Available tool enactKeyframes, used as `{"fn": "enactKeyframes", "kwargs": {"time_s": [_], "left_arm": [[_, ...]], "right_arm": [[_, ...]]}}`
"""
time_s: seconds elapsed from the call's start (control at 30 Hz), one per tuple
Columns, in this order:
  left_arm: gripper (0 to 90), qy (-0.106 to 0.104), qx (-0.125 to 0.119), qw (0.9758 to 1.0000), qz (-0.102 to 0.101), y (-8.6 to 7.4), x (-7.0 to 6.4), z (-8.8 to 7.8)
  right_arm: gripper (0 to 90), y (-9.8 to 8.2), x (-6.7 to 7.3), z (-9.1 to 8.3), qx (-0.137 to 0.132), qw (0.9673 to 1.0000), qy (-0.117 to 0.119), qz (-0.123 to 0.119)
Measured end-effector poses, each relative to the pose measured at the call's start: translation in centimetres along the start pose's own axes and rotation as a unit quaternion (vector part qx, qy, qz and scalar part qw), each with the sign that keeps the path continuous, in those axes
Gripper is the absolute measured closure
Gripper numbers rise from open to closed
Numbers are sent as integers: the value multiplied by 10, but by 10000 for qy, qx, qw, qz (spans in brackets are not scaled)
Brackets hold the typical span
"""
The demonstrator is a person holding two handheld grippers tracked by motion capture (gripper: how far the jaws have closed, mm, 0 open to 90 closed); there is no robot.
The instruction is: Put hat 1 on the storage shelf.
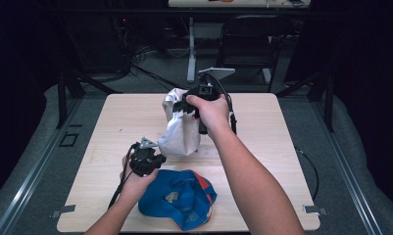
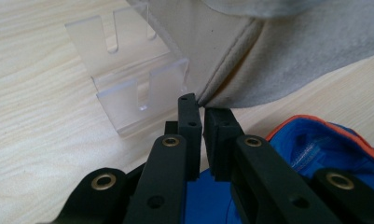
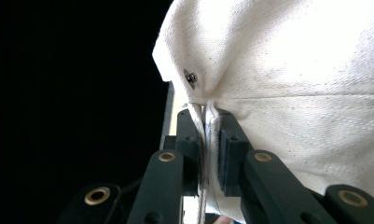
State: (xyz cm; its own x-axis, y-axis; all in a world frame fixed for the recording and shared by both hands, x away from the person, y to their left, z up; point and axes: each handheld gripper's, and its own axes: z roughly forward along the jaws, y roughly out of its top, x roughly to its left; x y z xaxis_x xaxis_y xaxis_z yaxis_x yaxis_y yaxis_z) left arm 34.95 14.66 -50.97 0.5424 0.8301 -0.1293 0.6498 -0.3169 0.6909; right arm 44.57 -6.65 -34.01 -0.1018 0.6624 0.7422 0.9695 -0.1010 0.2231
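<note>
We hold the white cap [image 1: 180,128] up above the middle of the worktop [image 1: 115,127], slightly toward its far edge, stretched between our two tools. Our right tool [image 1: 188,105] grips the cap's upper part from the far side; in the right gripper view its jaws are closed down on a fold of the cream fabric [image 3: 287,93], a seam pinched between the pads, with a small dark rivet [image 3: 190,77] just above the grip. Our left tool [image 1: 152,149] sits lower and nearer to us, at the cap's bottom edge; in the left gripper view its jaws stand nearly together, with the stitched edge of the brim [image 2: 231,60] meeting their tips, so the tool [image 2: 203,108] has the brim's rim nipped between the pads. Just beside that tool, on the bare wood, stands a clear plastic stand [image 2: 128,74] with slotted upright walls, close against the white cap's underside. A blue cap [image 1: 182,198] with orange trim lies on the worktop near its front edge, just in front of the left tool and apart from the white one; its blue cloth [image 2: 324,149] shows beneath and to the right of the left jaws. Our right forearm [image 1: 253,181] crosses over the worktop's front right part.
</note>
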Motion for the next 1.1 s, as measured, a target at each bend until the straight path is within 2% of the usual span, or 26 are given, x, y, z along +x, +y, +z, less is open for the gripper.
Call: {"fn": "enactKeyframes", "kwargs": {"time_s": [0.07, 0.1, 0.2, 0.33, 0.5, 0.53, 0.63, 0.7, 0.77, 0.83, 0.9, 0.93, 1.07, 1.1], "left_arm": [[859, 22, 85, 10000, -17, -2, 1, 3], [859, 69, 74, 9999, -31, -3, 1, 6], [858, 34, 76, 9999, -68, -8, 2, 10], [855, -7, 73, 9999, -78, -9, 2, 9], [829, -19, -86, 9999, -107, -12, 1, 7], [810, -106, -106, 9998, -135, -15, 2, 3], [787, -58, -169, 9998, -122, -20, 3, 0], [755, -38, -105, 9999, -111, -26, 5, -5], [739, -108, -42, 9998, -153, -29, 8, -10], [720, -83, -87, 9997, -193, -31, 9, -11], [712, -107, -40, 9996, -245, -34, 12, -15], [706, -152, 24, 9993, -335, -36, 16, -18], [681, -99, 132, 9993, -337, -38, 19, -22], [680, -105, 237, 9992, -320, -39, 22, -24]], "right_arm": [[817, -1, -4, 3, 24, 10000, -37, -8], [816, -1, -5, 4, 29, 10000, -74, -4], [816, -2, -11, 7, 80, 9998, -194, -19], [816, -2, -17, 9, 59, 9998, -185, 8], [810, -3, -18, 6, -5, 9998, -219, 7], [802, -3, -18, 5, -8, 9997, -229, -21], [778, -4, -18, 2, -17, 9996, -267, -82], [751, -4, -19, -1, -43, 9995, -305, -95], [727, -5, -19, -5, -94, 9994, -331, -95], [720, -6, -20, -7, -78, 9993, -341, -144], [707, -9, -20, -13, -112, 9992, -327, -185], [700, -10, -19, -16, -57, 9991, -350, -236], [680, -15, -19, -27, -59, 9980, -474, -419], [678, -16, -19, -30, -42, 9978, -490, -434]]}}
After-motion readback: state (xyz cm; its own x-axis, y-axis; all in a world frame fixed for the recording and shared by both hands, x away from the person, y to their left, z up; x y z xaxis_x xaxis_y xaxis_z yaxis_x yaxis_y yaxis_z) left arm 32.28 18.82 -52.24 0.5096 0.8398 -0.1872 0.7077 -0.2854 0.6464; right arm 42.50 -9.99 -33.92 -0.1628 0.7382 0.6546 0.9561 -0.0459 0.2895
